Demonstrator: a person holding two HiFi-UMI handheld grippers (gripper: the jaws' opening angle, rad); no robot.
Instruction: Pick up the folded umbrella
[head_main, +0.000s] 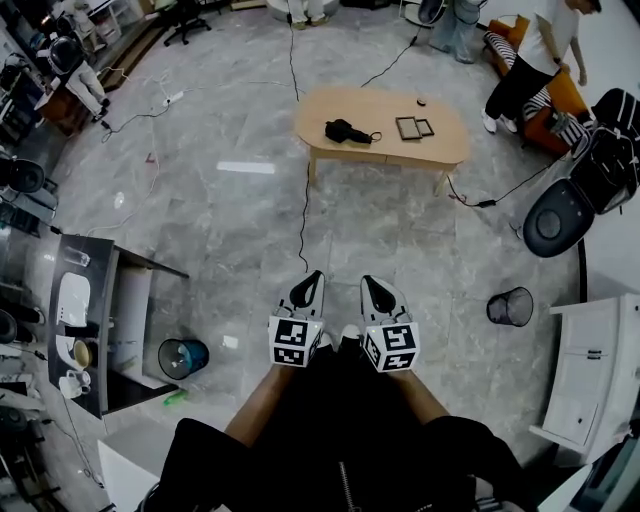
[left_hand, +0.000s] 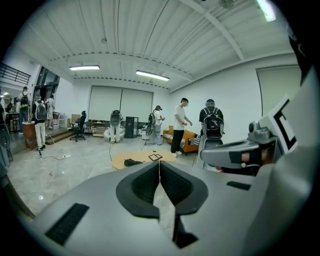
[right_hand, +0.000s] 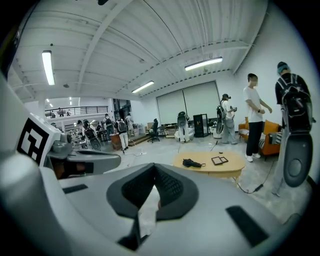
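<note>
Now, far left: a dark side desk (head_main: 95, 262) carries white crockery, with a blue bin (head_main: 183, 356) on the floor beside it; neither belongs to the task.
Left gripper: the left gripper (head_main: 313, 281) is held close to the person's body and aimed ahead and slightly down. Its own view shows the jaws pressed together with nothing between them.
Floor ahead: a black cable (head_main: 303, 215) runs from near the grippers up to the oval wooden desk (head_main: 450, 145).
Task thing: the folded umbrella (head_main: 347, 131) lies on that desk's left half, well apart from both grippers.
Neighbours: two dark framed panels (head_main: 414, 127) lie near the umbrella, on its right.
Right gripper: the right gripper (head_main: 374, 291) is level with the left one, likewise closed and empty.
Far right: a wire bin (head_main: 510, 306) stands on the floor, and a bystander (head_main: 535, 60) stands by the desk's right end.
Risk, approach: the cable lies along the straight path to the desk, so a foot could catch it.
Risk, grasp: closed jaws would only push the umbrella; they probably need to open before reaching it.
Risk, slip: a rounded bundle may roll or slide if gripped off-centre, and a wide sweep could knock the panels.
Hard to make out: the umbrella is small and dark, so its handle end, strap and lie cannot be told apart.
Cut off: the person's feet are hidden beneath the grippers and arms.
</note>
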